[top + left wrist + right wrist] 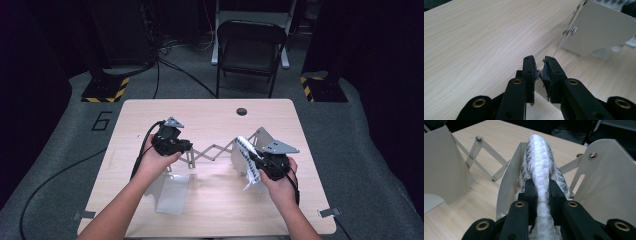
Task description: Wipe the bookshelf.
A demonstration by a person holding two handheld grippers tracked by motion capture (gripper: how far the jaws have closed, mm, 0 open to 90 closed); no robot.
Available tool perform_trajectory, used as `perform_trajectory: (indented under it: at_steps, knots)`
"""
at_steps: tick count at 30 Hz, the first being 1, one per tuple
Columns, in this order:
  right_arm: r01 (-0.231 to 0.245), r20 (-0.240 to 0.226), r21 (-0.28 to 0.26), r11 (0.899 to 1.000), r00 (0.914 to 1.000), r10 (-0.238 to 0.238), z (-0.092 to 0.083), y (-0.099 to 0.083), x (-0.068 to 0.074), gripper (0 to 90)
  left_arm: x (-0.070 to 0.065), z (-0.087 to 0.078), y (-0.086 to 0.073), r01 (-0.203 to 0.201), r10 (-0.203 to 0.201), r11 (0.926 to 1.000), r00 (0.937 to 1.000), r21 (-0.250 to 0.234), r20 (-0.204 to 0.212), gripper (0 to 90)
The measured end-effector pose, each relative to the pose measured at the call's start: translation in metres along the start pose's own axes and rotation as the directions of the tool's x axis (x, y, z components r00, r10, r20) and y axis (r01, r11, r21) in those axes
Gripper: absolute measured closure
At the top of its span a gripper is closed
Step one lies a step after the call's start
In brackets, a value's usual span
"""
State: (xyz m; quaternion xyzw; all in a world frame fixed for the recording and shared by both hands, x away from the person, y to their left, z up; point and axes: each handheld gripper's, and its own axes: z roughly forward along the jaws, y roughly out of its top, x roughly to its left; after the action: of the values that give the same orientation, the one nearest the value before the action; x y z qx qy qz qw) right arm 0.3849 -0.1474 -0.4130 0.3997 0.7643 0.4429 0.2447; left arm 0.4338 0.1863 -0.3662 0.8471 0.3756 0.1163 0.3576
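A pale wooden table carries a white expanding metal rack standing stretched across its middle.

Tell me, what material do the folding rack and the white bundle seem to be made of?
Folding rack: probably painted sheet metal, with thin flat off-white panels, riveted scissor links and a matte finish. White bundle: apparently plastic foam netting or mesh, with a woven, slightly glossy, translucent texture, squeezed in the right gripper.

Lower end of the white mesh bundle, hidden between the right tongs.
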Motion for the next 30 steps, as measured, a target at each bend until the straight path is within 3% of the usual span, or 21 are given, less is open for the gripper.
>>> perform_trajectory:
  at_steps: [3, 6, 8, 10, 12, 14, 15, 17, 19, 21, 23, 27, 30]
  knots:
    - [0.004, 0.001, 0.076, 0.997, 1.0000, -0.004, 0.011, -0.011, -0.001, 80.7, 0.000, 0.000, 0.000, 0.002, -0.002, 1.0000, 1.0000, -0.001, -0.001, 79.3]
    - [0.019, 0.010, 0.168, 0.986, 0.9997, -0.021, 0.024, -0.028, -0.001, 80.9, -0.001, 0.000, 0.000, 0.002, -0.002, 1.0000, 1.0000, -0.002, -0.003, 79.3]
    - [0.020, 0.030, 0.195, 0.981, 0.9992, -0.026, 0.029, -0.033, 0.000, 80.9, 0.000, 0.000, 0.000, 0.003, -0.003, 1.0000, 1.0000, -0.001, -0.001, 79.3]
    - [0.026, 0.052, 0.163, 0.986, 0.9981, -0.034, 0.026, -0.029, 0.000, 80.9, 0.000, 0.000, 0.000, 0.001, -0.001, 1.0000, 1.0000, -0.001, -0.001, 79.3]
    - [0.008, 0.082, 0.073, 0.997, 0.9966, -0.014, 0.016, -0.018, 0.000, 80.9, 0.000, 0.000, 0.000, 0.001, -0.001, 1.0000, 1.0000, -0.001, -0.002, 79.3]
    - [-0.004, 0.107, -0.005, 1.000, 0.9943, 0.004, 0.004, -0.008, 0.000, 80.9, 0.000, 0.000, 0.000, 0.003, -0.003, 1.0000, 1.0000, -0.001, -0.001, 79.3]
    - [-0.001, 0.107, -0.015, 1.000, 0.9942, 0.002, 0.002, -0.006, 0.000, 80.9, 0.000, 0.000, 0.000, 0.000, 0.000, 1.0000, 1.0000, 0.000, -0.001, 79.3]
    - [0.003, 0.095, 0.009, 1.000, 0.9955, -0.004, 0.005, -0.007, 0.000, 80.9, 0.000, 0.000, 0.000, 0.001, -0.001, 1.0000, 1.0000, -0.001, -0.003, 79.3]
    - [0.011, 0.075, 0.070, 0.998, 0.9970, -0.016, 0.014, -0.016, 0.000, 80.7, -0.001, 0.000, 0.000, 0.003, -0.003, 1.0000, 1.0000, -0.001, -0.002, 79.2]
    - [0.008, 0.056, 0.139, 0.990, 0.9983, -0.016, 0.024, -0.029, 0.001, 80.7, -0.001, 0.000, 0.000, 0.005, -0.005, 1.0000, 1.0000, -0.003, -0.003, 79.3]
    - [-0.009, 0.053, 0.170, 0.985, 0.9986, 0.000, 0.031, -0.038, 0.003, 80.8, -0.001, 0.000, 0.000, 0.005, -0.005, 1.0000, 1.0000, -0.001, -0.001, 79.3]
    - [-0.001, 0.053, 0.113, 0.994, 0.9986, -0.005, 0.023, -0.028, 0.002, 80.8, 0.000, 0.000, 0.000, 0.009, -0.009, 1.0000, 1.0000, -0.001, 0.004, 79.2]
    - [-0.049, 0.029, 0.015, 0.999, 0.9984, 0.048, 0.003, -0.006, -0.002, 80.8, 0.000, 0.000, 0.000, 0.011, -0.011, 0.9999, 0.9999, -0.001, 0.007, 79.2]
